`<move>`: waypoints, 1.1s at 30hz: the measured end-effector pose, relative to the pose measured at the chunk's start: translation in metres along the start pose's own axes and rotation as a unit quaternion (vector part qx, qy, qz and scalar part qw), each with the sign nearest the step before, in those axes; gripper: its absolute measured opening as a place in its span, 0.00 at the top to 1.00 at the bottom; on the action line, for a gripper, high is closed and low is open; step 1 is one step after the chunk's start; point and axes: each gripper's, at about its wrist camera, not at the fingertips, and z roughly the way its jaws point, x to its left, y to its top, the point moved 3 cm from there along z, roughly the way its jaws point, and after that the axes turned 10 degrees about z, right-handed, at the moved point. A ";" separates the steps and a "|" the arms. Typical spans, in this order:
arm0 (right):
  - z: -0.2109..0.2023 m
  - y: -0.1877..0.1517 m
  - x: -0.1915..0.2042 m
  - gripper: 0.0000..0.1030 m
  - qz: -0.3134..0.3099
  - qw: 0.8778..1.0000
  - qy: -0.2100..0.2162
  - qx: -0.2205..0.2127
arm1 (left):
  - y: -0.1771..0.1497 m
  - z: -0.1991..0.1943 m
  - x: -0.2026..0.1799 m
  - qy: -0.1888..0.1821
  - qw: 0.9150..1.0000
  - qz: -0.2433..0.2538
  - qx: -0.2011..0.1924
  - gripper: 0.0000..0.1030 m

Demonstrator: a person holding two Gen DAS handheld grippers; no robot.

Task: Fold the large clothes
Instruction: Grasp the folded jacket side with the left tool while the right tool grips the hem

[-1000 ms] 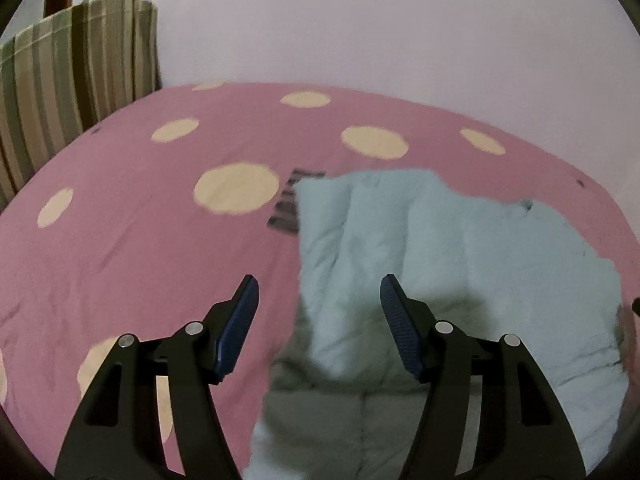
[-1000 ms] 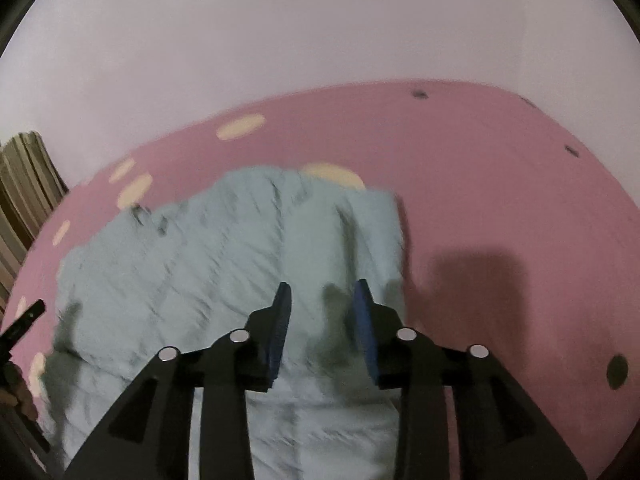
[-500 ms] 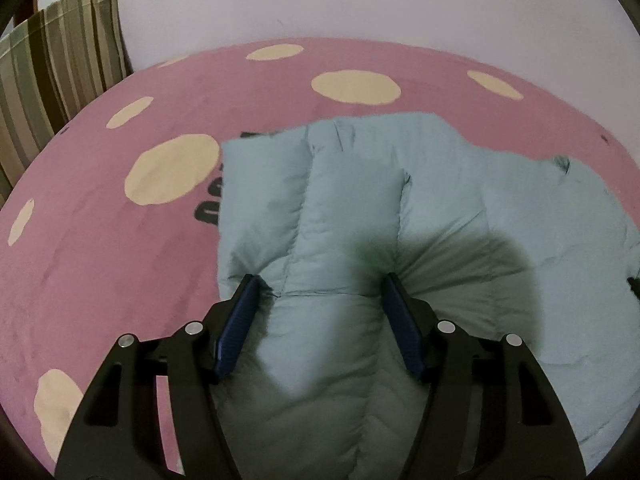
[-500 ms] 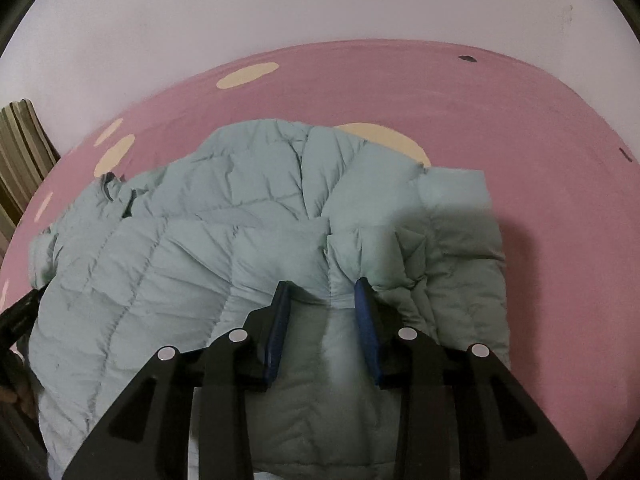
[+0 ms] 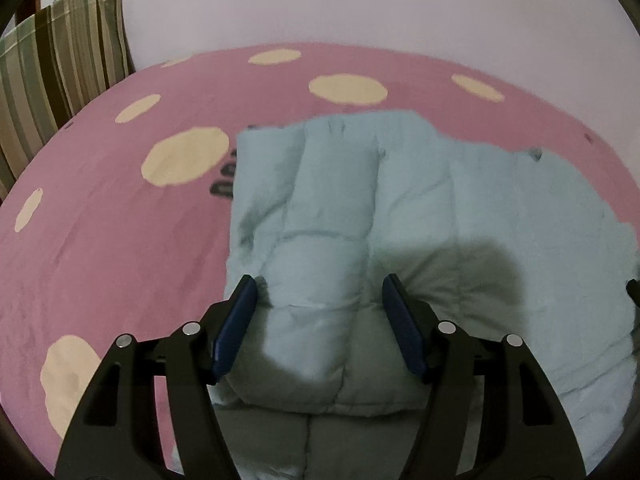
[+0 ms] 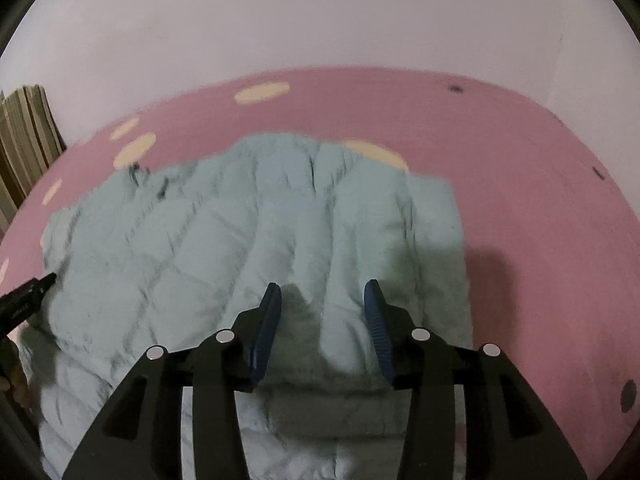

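Illegible dark lettering [image 5: 224, 178] on pink blanket [image 5: 120, 248] beside quilted jacket [image 5: 420, 208]

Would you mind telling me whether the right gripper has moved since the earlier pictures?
Yes. The right gripper has come down toward the quilted jacket, judged against the pink bedspread; its jaws are opening.

The puffer jacket [image 5: 420, 216] lies on the bedspread [image 5: 120, 240], its upper layer folded over its lower one. A striped cushion [image 5: 52, 76] stands at the bedspread's far left edge, well apart from the jacket. The wall [image 5: 360, 0] rises behind the bedspread.
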 end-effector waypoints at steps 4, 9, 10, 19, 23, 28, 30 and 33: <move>0.018 -0.010 -0.004 0.57 0.004 1.000 0.001 0.011 | -0.004 0.007 -0.003 0.004 1.000 -0.001 0.002 0.36; 0.025 -0.014 0.002 0.57 -0.014 1.000 -0.019 0.005 | -0.008 0.016 -0.006 0.011 1.000 0.006 0.002 0.34; 0.025 -0.014 0.002 0.57 -0.014 1.000 -0.019 0.005 | -0.009 0.016 -0.006 0.013 1.000 0.007 0.002 0.34; 0.028 -0.014 0.000 0.57 -0.009 1.000 -0.012 0.004 | -0.008 0.018 -0.006 0.017 1.000 0.010 -0.001 0.32; 0.028 -0.014 0.000 0.57 -0.009 1.000 -0.012 0.004 | -0.008 0.018 -0.005 0.014 1.000 0.008 -0.001 0.32; 0.028 -0.013 0.000 0.57 -0.009 1.000 -0.011 0.003 | -0.008 0.018 -0.006 0.016 1.000 0.010 -0.001 0.32; 0.028 -0.013 0.000 0.57 -0.011 1.000 -0.014 0.006 | -0.008 0.019 -0.008 0.023 1.000 0.014 0.001 0.31; 0.027 -0.014 0.000 0.57 -0.011 1.000 -0.014 0.004 | -0.007 0.019 -0.010 0.032 0.999 0.020 0.005 0.29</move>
